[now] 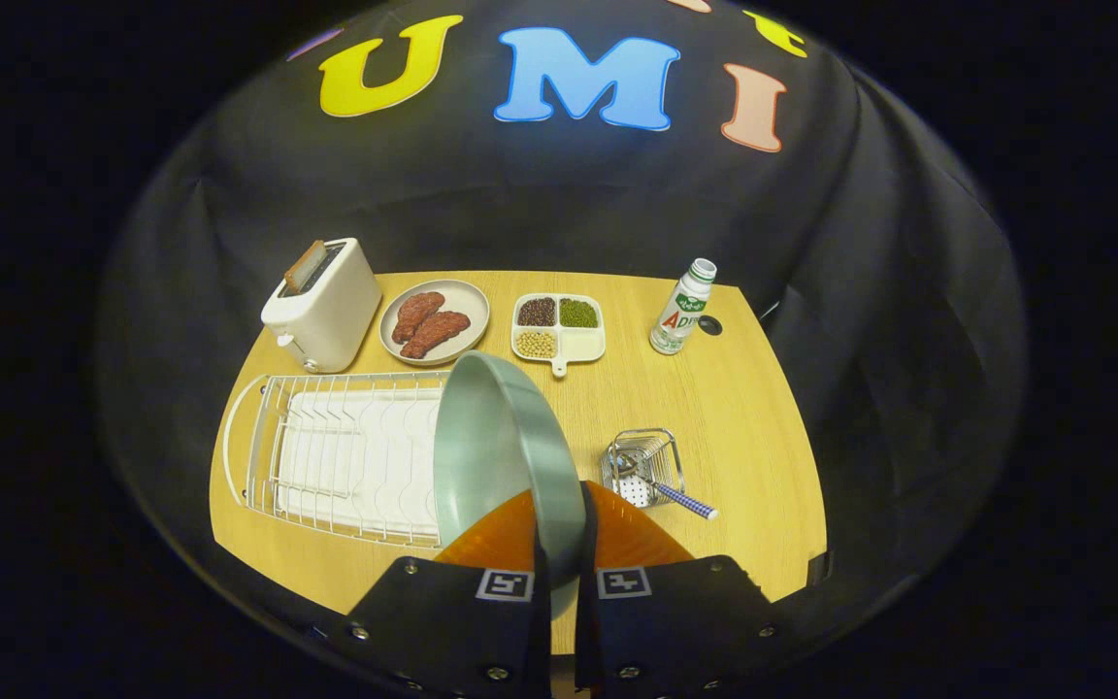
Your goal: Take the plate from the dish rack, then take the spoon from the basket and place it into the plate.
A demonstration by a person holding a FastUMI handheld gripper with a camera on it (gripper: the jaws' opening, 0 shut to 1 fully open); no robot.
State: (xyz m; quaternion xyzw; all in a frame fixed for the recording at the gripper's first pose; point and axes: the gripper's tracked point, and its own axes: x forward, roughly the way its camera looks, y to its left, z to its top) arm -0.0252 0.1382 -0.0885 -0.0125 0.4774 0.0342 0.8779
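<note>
We find the gripper [562, 544] pinching the plate [501, 447]: both fingers [496, 539] press on its rim, one on each face. The plate is grey-green and stands on edge, lifted clear above the table [763, 427], with its hollow side turned toward the rack [345, 456].

The rack is a white wire frame on a white tray and lies along the table's left edge, near the front corner; part of it is hidden behind the plate. We see no other dish standing in the slots that show.

The basket [644, 466], a small wire one, sits near the table's middle, just ahead of the fingers and to their right. The spoon [661, 487] lies in it, bowl inside, with its checked handle sticking out over the rim toward the right edge.

Along the far edge we note, from the left corner: a white toaster [323, 306] with a slice in its slot, a dish [435, 321] with two brown pieces of meat, a divided tray [558, 328] of beans, and a bottle [683, 307] standing upright near the right corner.
</note>
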